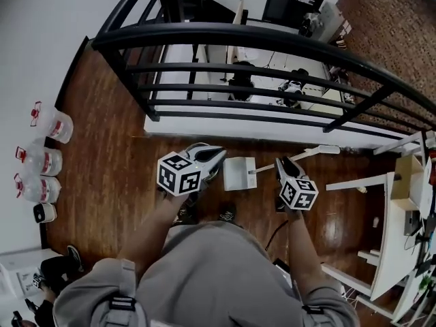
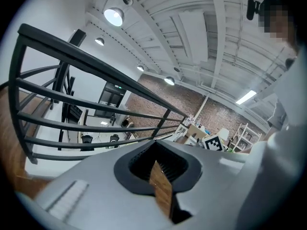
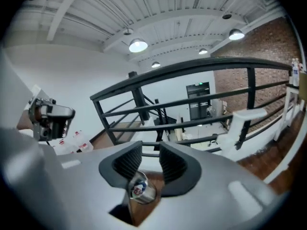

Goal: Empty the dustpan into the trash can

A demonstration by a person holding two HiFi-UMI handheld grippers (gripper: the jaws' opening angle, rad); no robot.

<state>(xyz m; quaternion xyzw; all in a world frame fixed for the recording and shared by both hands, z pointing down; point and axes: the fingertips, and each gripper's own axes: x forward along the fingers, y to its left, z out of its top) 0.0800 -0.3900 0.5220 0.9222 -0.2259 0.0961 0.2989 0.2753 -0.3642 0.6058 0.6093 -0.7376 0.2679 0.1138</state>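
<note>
A white dustpan (image 1: 240, 172) hangs low over the wooden floor (image 1: 116, 176) between my two grippers. Its thin handle (image 1: 266, 169) runs right to my right gripper (image 1: 281, 162). In the right gripper view the shiny capped end of that handle (image 3: 140, 189) sits deep between the ribbed pads (image 3: 128, 163), and the right gripper (image 3: 146, 164) is shut on it. My left gripper (image 1: 216, 154) is just left of the pan, and in the left gripper view it (image 2: 154, 150) is shut with its tips meeting on nothing. I see no trash can.
A black railing (image 1: 272, 43) crosses ahead, with a drop to a lower floor behind it. Three plastic bottles (image 1: 41, 161) stand by the left wall. White furniture legs (image 1: 354, 181) and a desk (image 1: 402, 203) crowd the right. Someone's shoe (image 1: 58, 264) is at lower left.
</note>
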